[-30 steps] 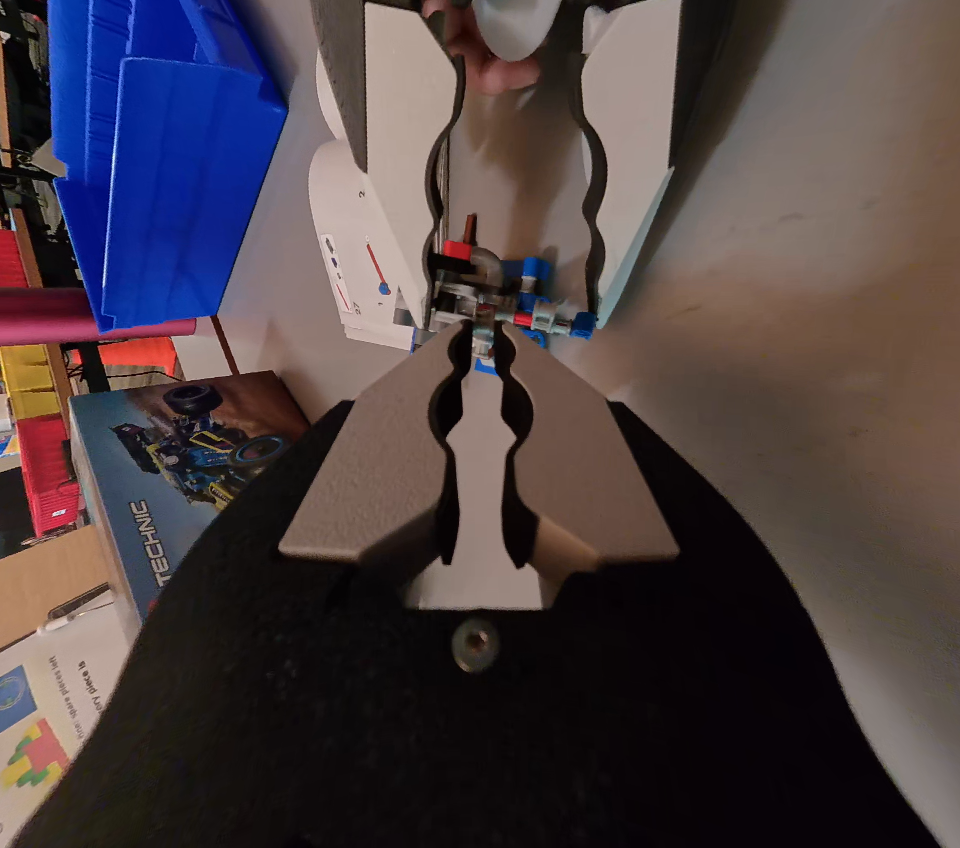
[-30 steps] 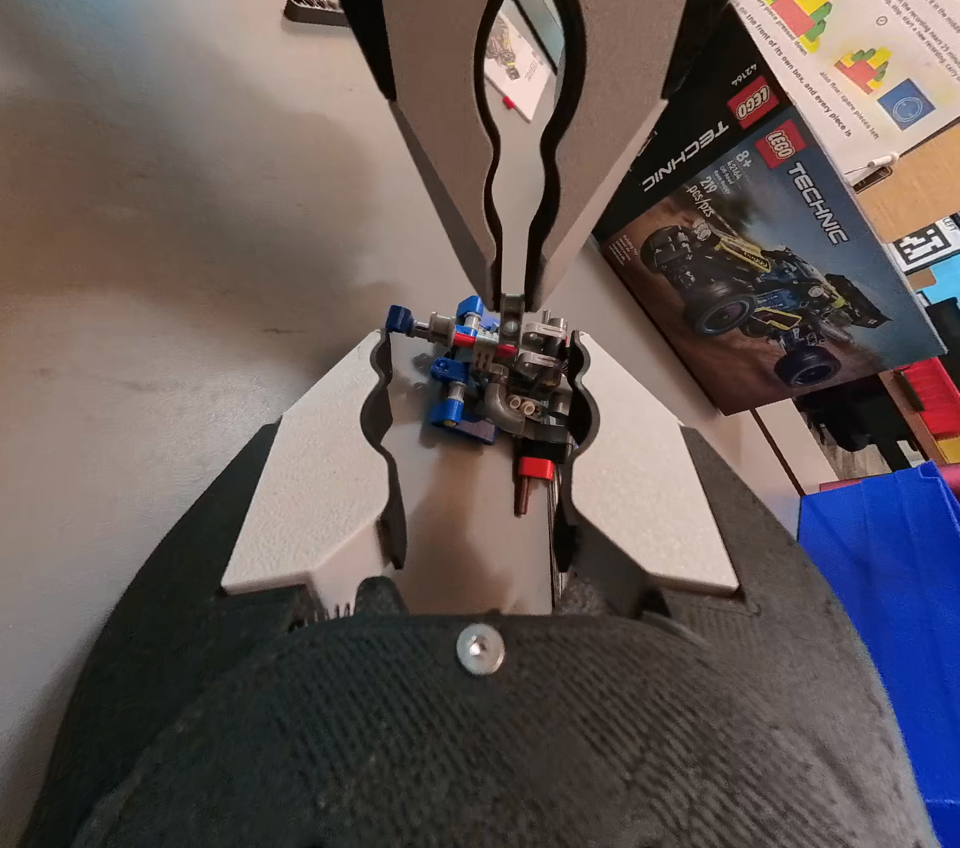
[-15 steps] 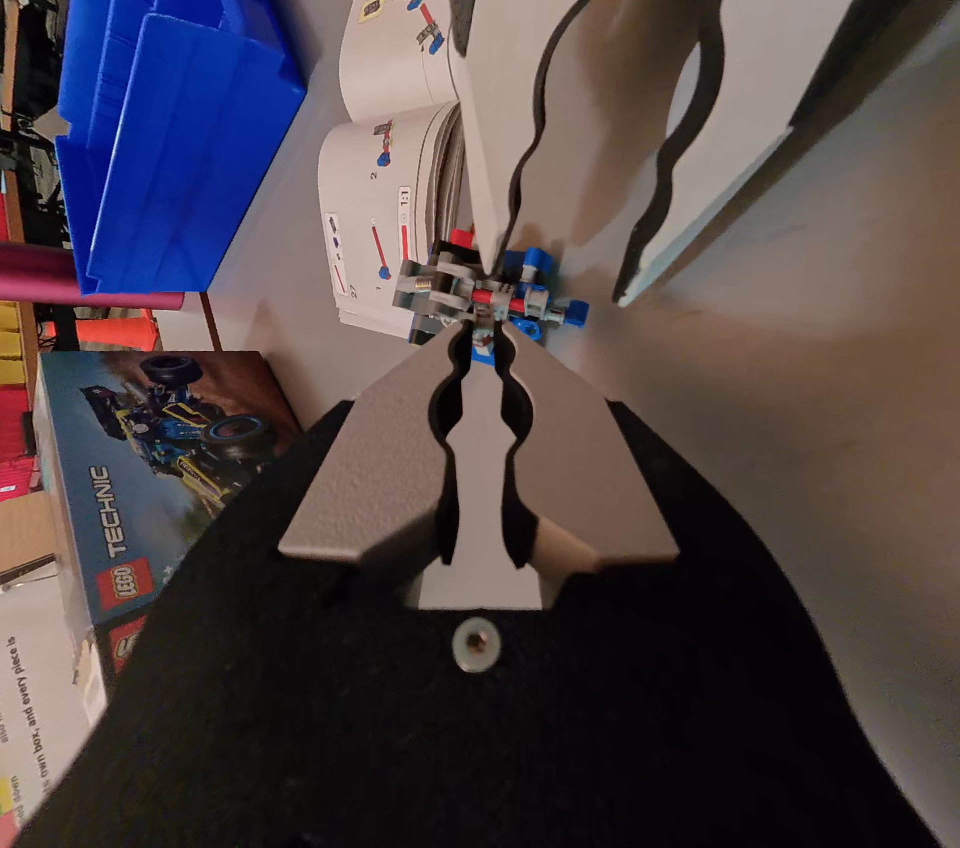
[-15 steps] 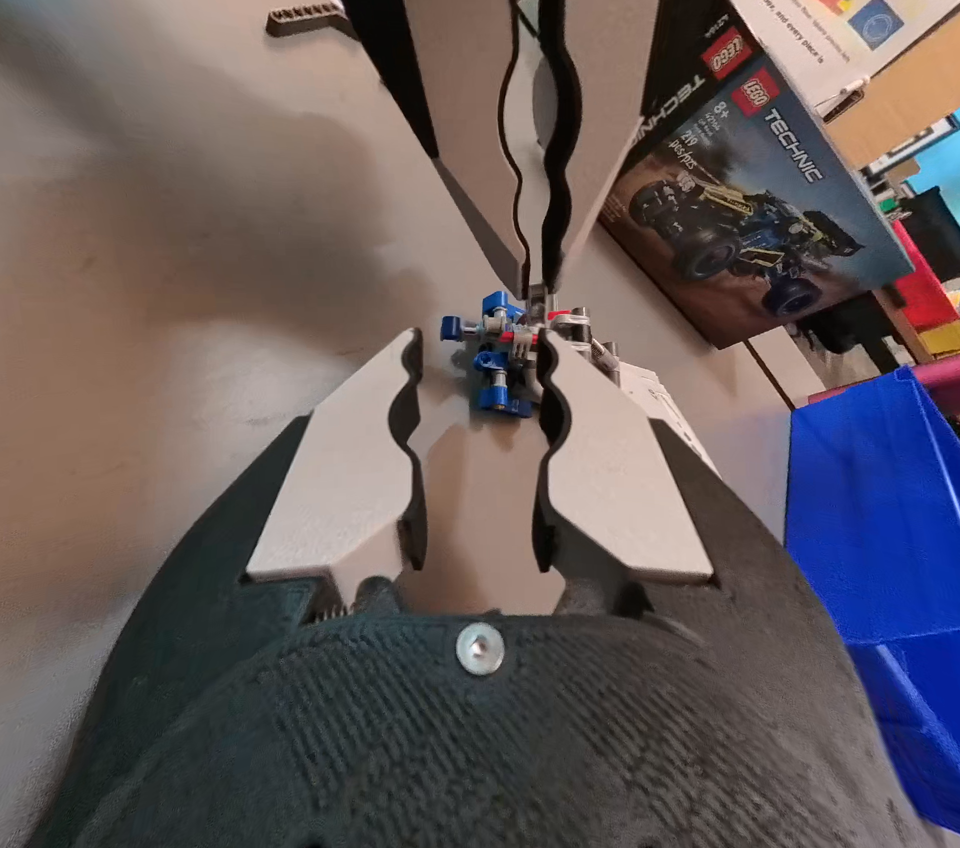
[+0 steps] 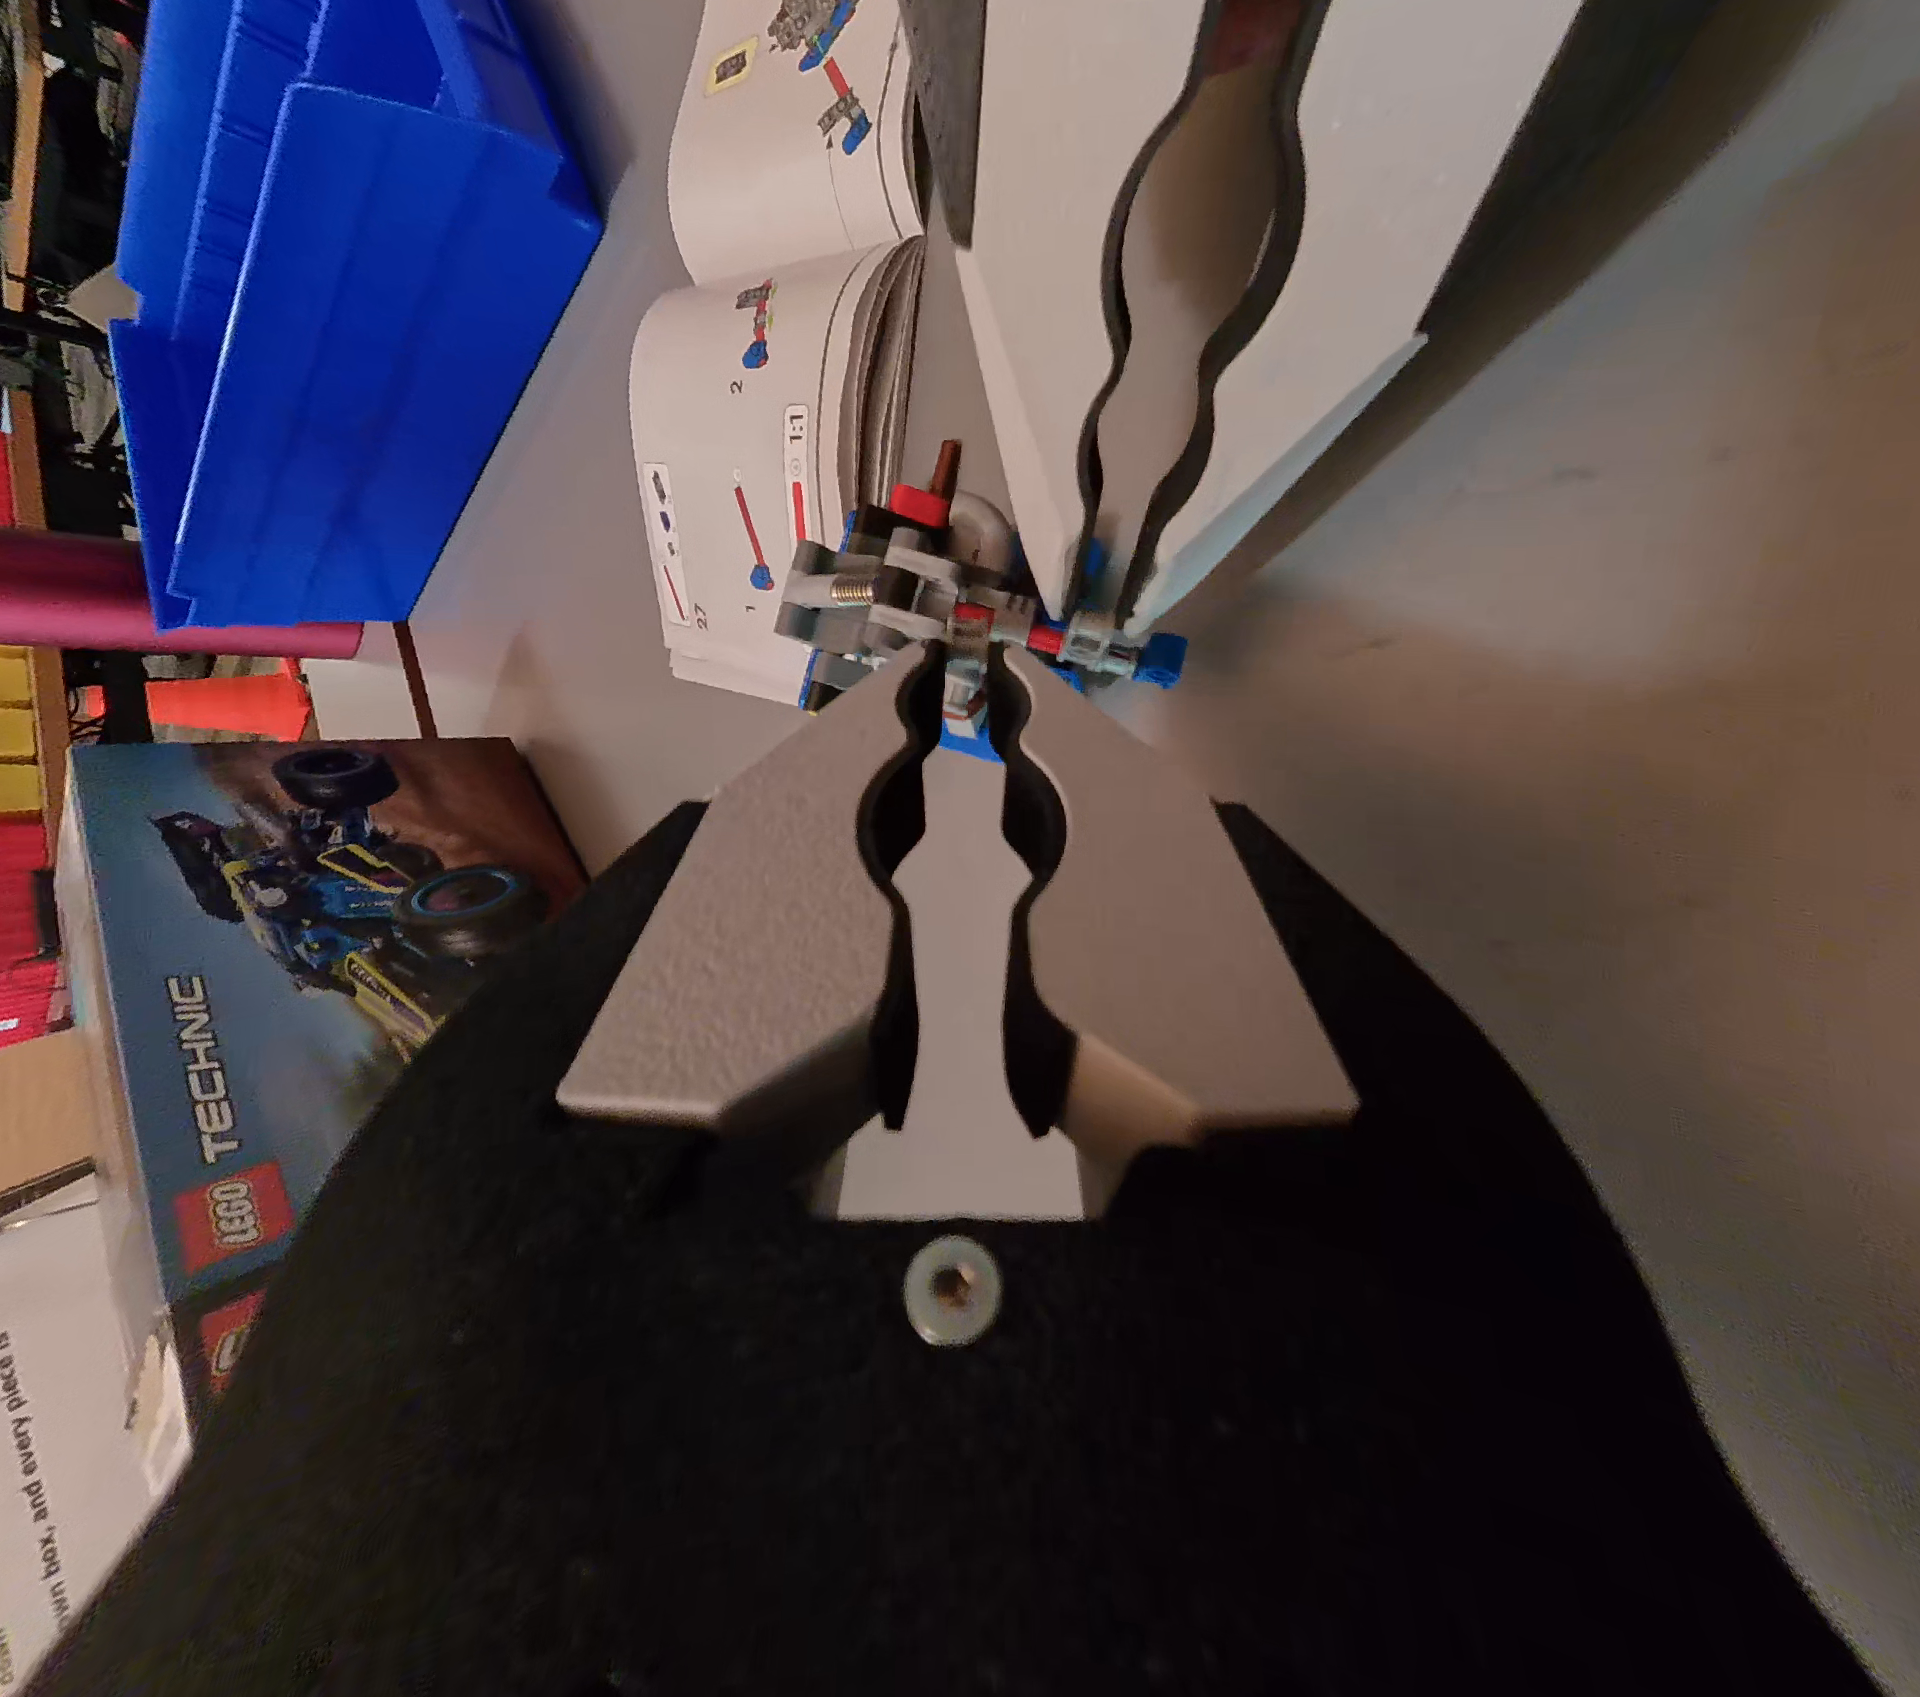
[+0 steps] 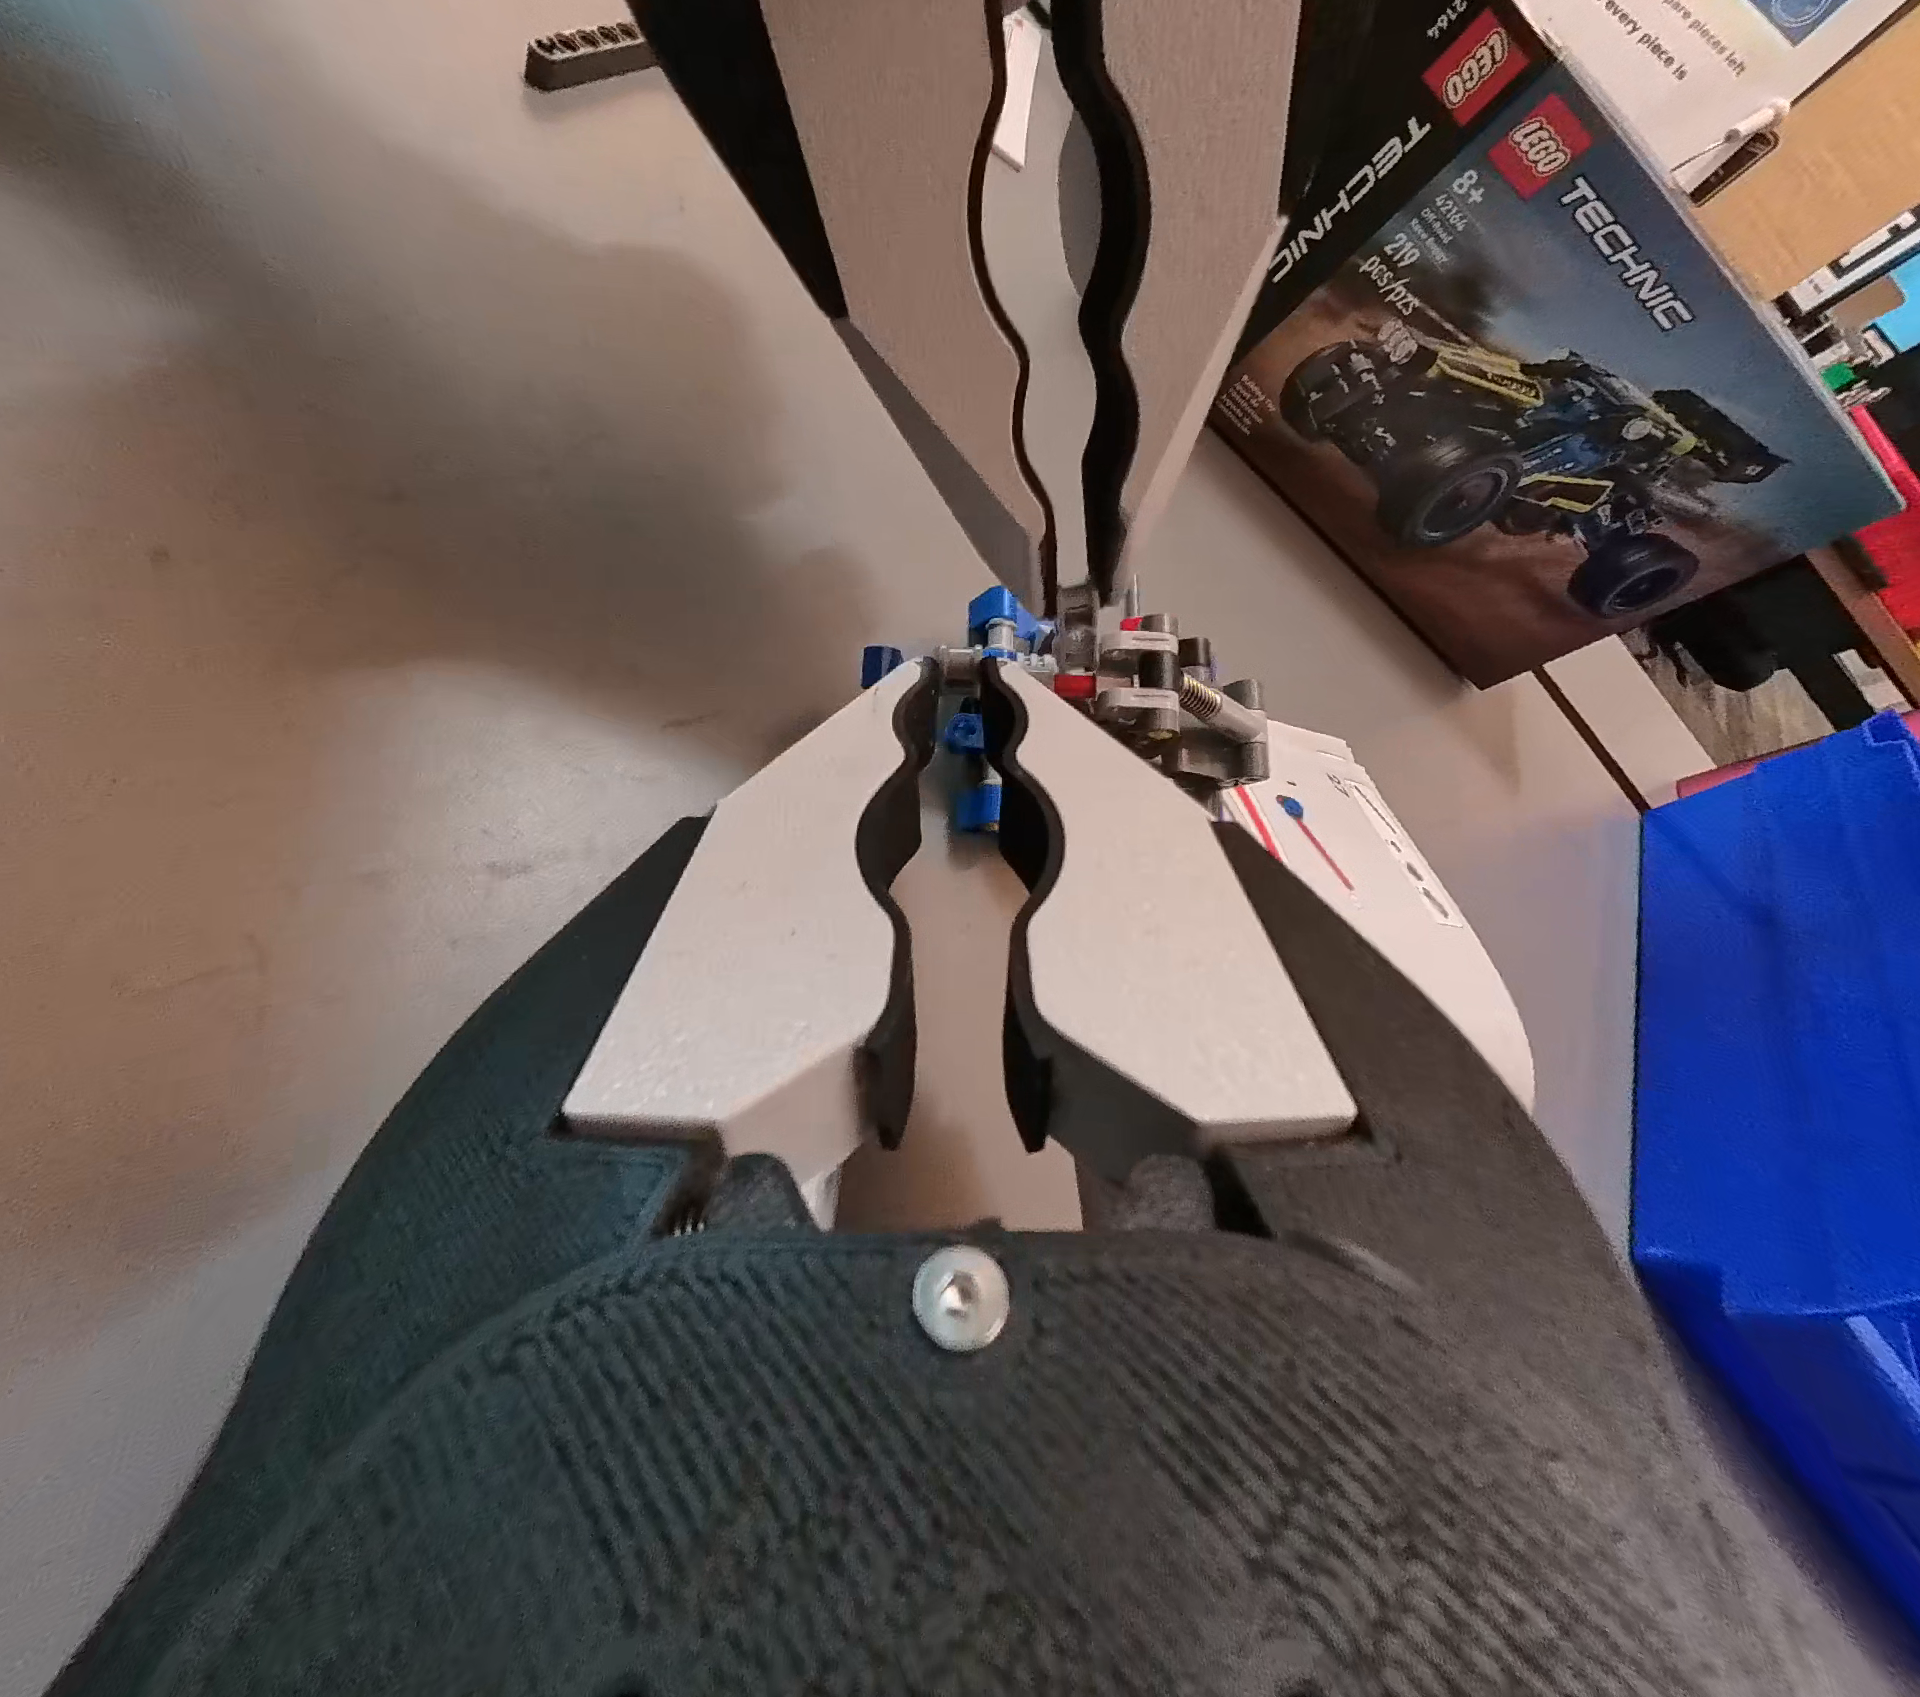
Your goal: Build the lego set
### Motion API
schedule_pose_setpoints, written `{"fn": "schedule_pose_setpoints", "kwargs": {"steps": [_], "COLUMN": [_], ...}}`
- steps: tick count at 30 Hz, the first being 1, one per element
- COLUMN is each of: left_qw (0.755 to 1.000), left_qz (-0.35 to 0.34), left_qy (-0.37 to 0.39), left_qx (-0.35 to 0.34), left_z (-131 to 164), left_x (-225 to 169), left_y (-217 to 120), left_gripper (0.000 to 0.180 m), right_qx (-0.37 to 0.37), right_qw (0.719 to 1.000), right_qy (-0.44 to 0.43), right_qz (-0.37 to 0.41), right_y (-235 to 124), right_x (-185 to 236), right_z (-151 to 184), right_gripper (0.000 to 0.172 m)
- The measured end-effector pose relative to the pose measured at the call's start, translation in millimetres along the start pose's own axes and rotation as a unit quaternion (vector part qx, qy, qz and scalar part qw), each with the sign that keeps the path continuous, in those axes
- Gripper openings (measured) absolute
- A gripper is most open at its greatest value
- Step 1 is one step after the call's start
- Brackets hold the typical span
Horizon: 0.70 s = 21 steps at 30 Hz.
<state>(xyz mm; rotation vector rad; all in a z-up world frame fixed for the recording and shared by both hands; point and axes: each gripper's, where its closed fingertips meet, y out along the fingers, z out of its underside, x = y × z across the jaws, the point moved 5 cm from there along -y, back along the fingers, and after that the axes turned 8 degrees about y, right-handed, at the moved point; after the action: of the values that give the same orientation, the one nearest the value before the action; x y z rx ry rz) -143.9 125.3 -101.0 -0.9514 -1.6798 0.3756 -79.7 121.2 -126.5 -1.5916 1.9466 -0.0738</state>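
A small brick assembly (image 5: 894, 598) of grey, blue, red and black parts with a metal spring hangs above the table between both grippers. My left gripper (image 5: 961, 676) is shut on a grey part at its middle. In the left wrist view my right gripper (image 5: 1117, 619) comes in from the top, shut on a grey connector on the assembly's axle next to a blue end piece. In the right wrist view my right gripper (image 6: 961, 676) pinches that grey connector. The assembly (image 6: 1153, 691) extends to its right, and the left gripper (image 6: 1075, 582) grips it from above.
An open instruction booklet (image 5: 748, 359) lies just behind the assembly. A blue bin (image 5: 343, 297) stands to the left, and the set's box (image 5: 260, 951) stands nearer. A black beam (image 6: 587, 52) and small loose parts lie farther off on the grey table (image 6: 312, 712). My left and right fingertips are right by each other.
My right gripper's fingers went from wide open around the assembly to shut on the grey connector at its end. My left gripper stayed shut on the assembly throughout.
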Motion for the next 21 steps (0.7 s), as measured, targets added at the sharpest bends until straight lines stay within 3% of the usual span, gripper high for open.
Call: {"fn": "schedule_pose_setpoints", "kwargs": {"steps": [10,21], "left_qw": [1.0,0.994], "left_qz": [-0.006,-0.023], "left_qy": [0.006,0.086], "left_qx": [0.005,0.058], "left_z": [-2,-3], "left_x": [-1,-4], "left_y": [2,5], "left_gripper": [0.005,0.005], "right_qx": [0.0,0.006], "right_qw": [1.0,0.999], "right_qy": [-0.012,-0.05], "right_qz": [-0.01,-0.002], "right_y": [2,5], "right_x": [8,12], "right_z": [3,5], "right_gripper": [0.005,0.005]}}
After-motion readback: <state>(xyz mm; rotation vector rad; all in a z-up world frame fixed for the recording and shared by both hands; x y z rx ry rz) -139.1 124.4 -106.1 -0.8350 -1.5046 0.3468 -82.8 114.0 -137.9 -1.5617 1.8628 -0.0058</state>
